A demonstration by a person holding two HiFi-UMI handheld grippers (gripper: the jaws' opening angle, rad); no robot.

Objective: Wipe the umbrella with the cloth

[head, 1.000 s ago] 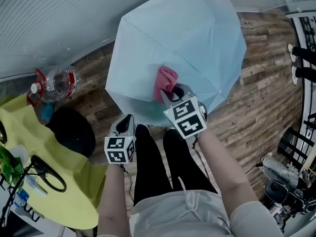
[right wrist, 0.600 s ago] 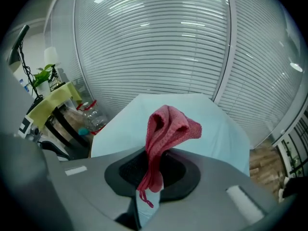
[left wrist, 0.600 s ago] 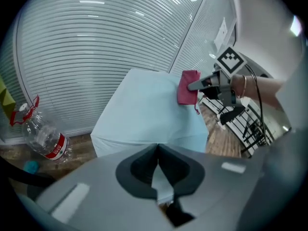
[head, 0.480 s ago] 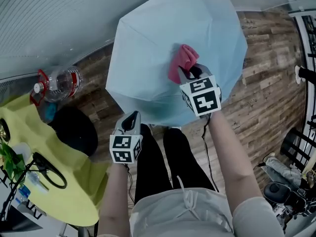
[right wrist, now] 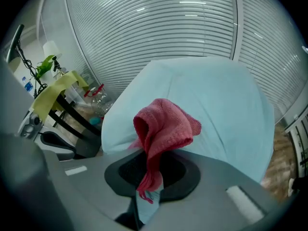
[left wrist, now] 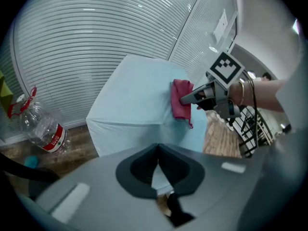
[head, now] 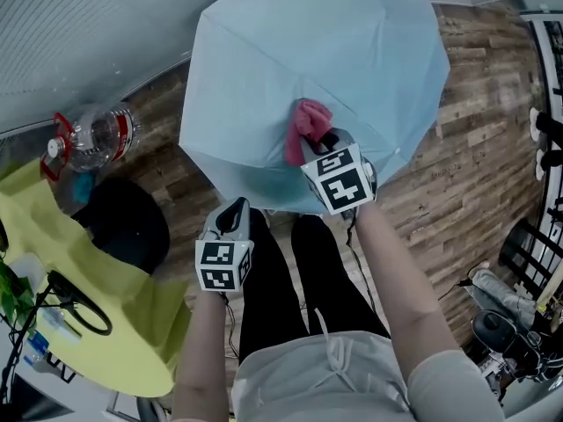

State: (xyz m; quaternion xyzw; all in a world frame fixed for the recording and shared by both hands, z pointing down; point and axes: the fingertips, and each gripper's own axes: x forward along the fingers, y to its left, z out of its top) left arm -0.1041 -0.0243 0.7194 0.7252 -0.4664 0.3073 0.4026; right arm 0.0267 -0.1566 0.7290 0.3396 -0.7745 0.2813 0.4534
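At the near panel of the open umbrella [head: 308, 51], the right gripper [head: 321, 141] is clamped on the cloth [head: 306, 126]; in the right gripper view its jaws pinch a lower fold of the cloth [right wrist: 163, 126], and the red bulk bunches ahead of them against the pale blue canopy [right wrist: 216, 100].

Change noted in the head view: a second ago the cloth sat low on the canopy, close to the near rim; half a second ago it was higher up, toward the crown; it now lies between those two positions. I read this as one outward stroke followed by the return pull, so wiping is under way on this panel only; the other panels look untouched from here.

The left gripper [head: 234, 211] is fully closed, and I see nothing held in it; its own view shows the jaws together [left wrist: 158, 170], pointing at the near rim of the umbrella [left wrist: 134, 95]. It has barely shifted.

The umbrella rests open on the wooden floor [head: 475, 165]; a water bottle [head: 97, 139] lies beside it.
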